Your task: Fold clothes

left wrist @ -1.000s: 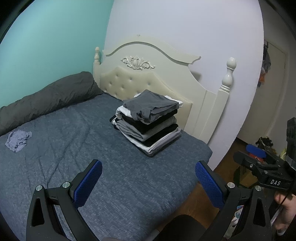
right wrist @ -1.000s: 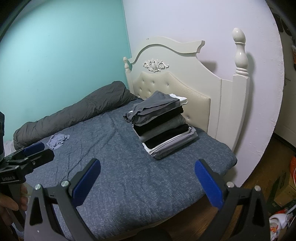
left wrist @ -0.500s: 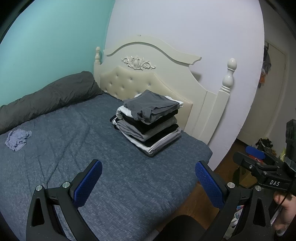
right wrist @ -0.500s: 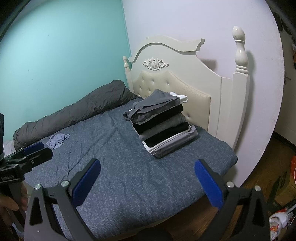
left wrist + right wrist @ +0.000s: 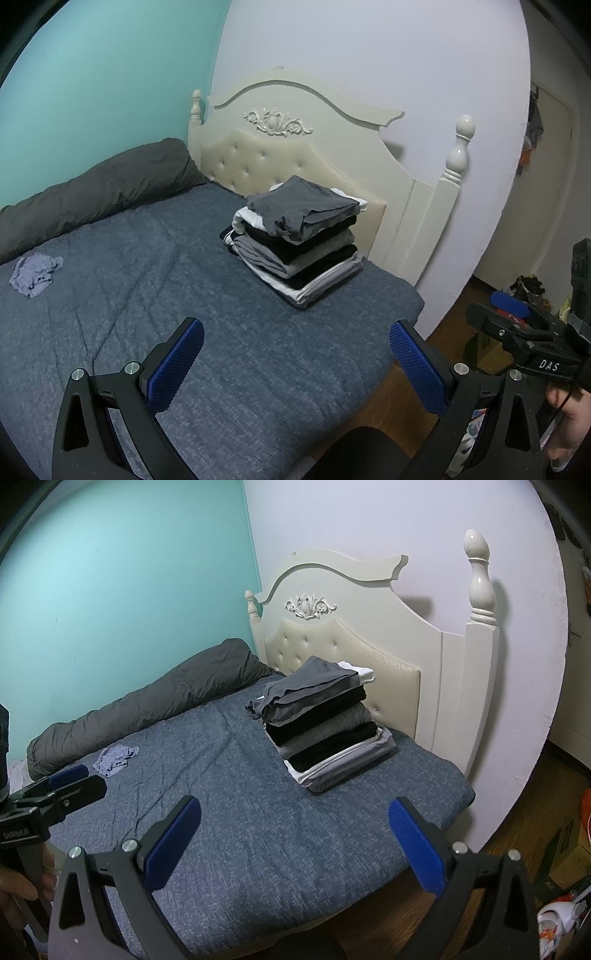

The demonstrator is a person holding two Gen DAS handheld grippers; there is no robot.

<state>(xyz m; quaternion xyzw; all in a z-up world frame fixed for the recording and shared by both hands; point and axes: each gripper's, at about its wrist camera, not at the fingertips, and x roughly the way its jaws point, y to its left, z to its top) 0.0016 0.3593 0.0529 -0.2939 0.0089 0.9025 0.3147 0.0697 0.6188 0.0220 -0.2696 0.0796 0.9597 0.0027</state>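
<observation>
On the bed (image 5: 229, 354): folded stack (image 5: 295, 236) | both hand-held grippers (image 5: 295, 363) (image 5: 293, 840) released, empty

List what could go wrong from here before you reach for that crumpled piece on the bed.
1. The crumpled light-blue garment lies far across the bed, by the rolled grey duvet; both the left gripper and the right gripper hang open near the bed's edge, so it looks like a long reach.
2. The stack of folded clothes is uneven, its top grey piece overhanging; tugging the cover could topple it.
</observation>
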